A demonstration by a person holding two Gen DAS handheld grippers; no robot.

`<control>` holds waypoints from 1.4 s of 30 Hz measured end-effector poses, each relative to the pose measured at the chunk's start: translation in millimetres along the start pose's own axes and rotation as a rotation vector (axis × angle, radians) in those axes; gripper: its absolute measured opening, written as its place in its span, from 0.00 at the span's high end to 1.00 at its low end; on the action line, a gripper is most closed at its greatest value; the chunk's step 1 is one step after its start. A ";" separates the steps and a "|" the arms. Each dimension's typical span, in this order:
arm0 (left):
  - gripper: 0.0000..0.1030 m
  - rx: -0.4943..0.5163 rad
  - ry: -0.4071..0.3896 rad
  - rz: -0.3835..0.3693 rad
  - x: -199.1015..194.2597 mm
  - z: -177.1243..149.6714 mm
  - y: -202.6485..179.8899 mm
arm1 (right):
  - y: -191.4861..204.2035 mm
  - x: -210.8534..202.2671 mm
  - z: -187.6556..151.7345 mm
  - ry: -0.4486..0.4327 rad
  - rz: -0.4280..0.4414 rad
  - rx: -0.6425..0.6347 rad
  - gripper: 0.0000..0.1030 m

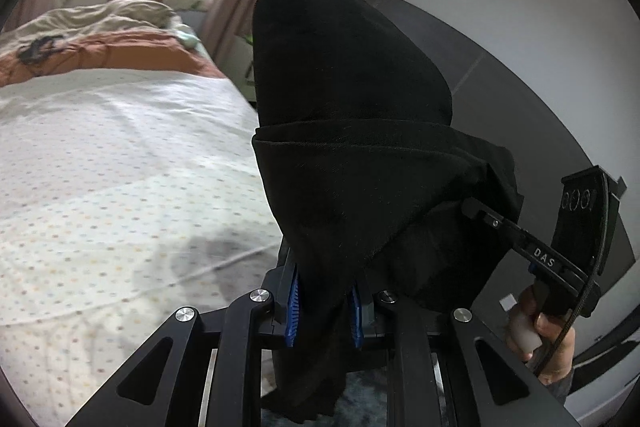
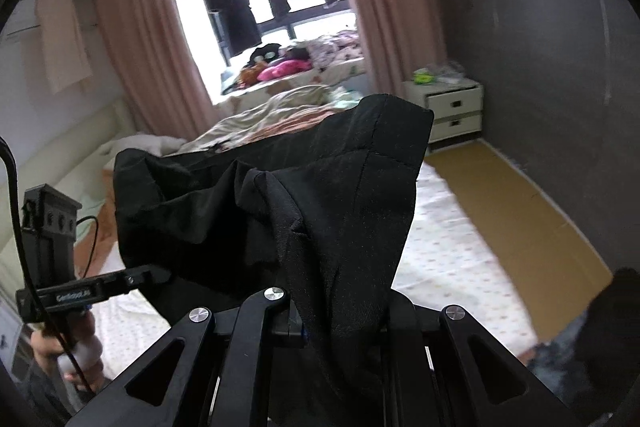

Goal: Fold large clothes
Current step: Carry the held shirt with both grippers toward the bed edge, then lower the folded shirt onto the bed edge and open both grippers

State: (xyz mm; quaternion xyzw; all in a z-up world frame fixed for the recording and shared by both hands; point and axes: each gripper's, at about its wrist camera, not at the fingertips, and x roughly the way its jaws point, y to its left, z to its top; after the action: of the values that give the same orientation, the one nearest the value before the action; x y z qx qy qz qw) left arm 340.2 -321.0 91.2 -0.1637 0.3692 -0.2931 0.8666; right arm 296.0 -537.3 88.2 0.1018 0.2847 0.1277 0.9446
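Left wrist view shows the left gripper [image 1: 325, 311] pinching a black garment [image 1: 352, 131] held aloft over the dotted bedsheet [image 1: 120, 163]. The right gripper [image 2: 340, 323] clamps another edge of it. Judged step: lifting to spread; next, lay it flat on the bed.

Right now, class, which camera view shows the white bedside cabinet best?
The right wrist view: the white bedside cabinet stands whole beside the grey wall, both drawers visible. In the left wrist view, the black garment hides that corner.
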 end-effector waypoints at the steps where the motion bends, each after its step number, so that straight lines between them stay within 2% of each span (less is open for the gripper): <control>1: 0.80 0.004 0.009 -0.011 7.5 2.2 -6.9 | -6.3 -5.8 -0.1 -0.003 -0.013 0.003 0.88; 6: 0.80 -0.006 0.053 -0.060 40.4 15.2 -23.7 | -38.1 -19.8 5.6 0.004 -0.071 0.016 0.88; 10: 0.80 -0.045 0.113 -0.087 73.5 24.3 -22.9 | -68.0 -10.1 15.3 0.042 -0.103 0.040 0.88; 16: 0.80 -0.077 0.208 -0.049 142.1 32.8 -8.2 | -116.7 34.7 20.0 0.120 -0.132 0.097 0.88; 21: 0.80 -0.089 0.263 -0.011 203.3 53.0 17.7 | -158.2 97.0 18.1 0.192 -0.178 0.130 0.88; 29: 0.79 -0.078 0.302 0.049 257.6 51.6 36.5 | -212.1 152.1 -4.1 0.265 -0.195 0.164 0.88; 31: 0.73 -0.080 0.305 0.086 272.9 49.4 44.9 | -216.7 167.2 -6.9 0.273 -0.217 0.152 0.83; 32: 0.69 -0.075 0.311 0.112 280.0 48.5 49.5 | -218.5 175.9 -6.7 0.276 -0.257 0.145 0.74; 33: 0.61 -0.063 0.333 0.147 287.9 45.7 54.8 | -222.3 181.3 -6.3 0.275 -0.289 0.148 0.58; 34: 0.54 -0.053 0.349 0.159 292.8 43.6 56.6 | -229.6 185.9 -8.6 0.281 -0.335 0.169 0.49; 35: 0.51 -0.042 0.361 0.159 296.4 42.5 60.6 | -236.4 187.0 -10.2 0.279 -0.367 0.189 0.33; 37: 0.43 -0.031 0.356 0.176 294.1 39.4 69.8 | -250.3 177.3 -16.4 0.252 -0.428 0.249 0.30; 38: 0.40 -0.032 0.345 0.185 291.7 38.0 74.3 | -252.7 168.8 -19.6 0.232 -0.409 0.261 0.30; 40: 0.40 -0.034 0.345 0.198 288.4 33.6 81.1 | -257.5 151.3 -29.1 0.207 -0.387 0.269 0.30; 42: 0.40 -0.050 0.363 0.190 284.7 23.6 85.3 | -262.6 131.5 -43.7 0.211 -0.419 0.282 0.30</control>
State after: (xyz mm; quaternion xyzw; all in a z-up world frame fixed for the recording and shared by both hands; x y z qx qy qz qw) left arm 548.7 -432.4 -90.5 -0.0939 0.5403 -0.2255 0.8052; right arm 425.4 -741.3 -84.4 0.1574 0.4113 -0.1017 0.8920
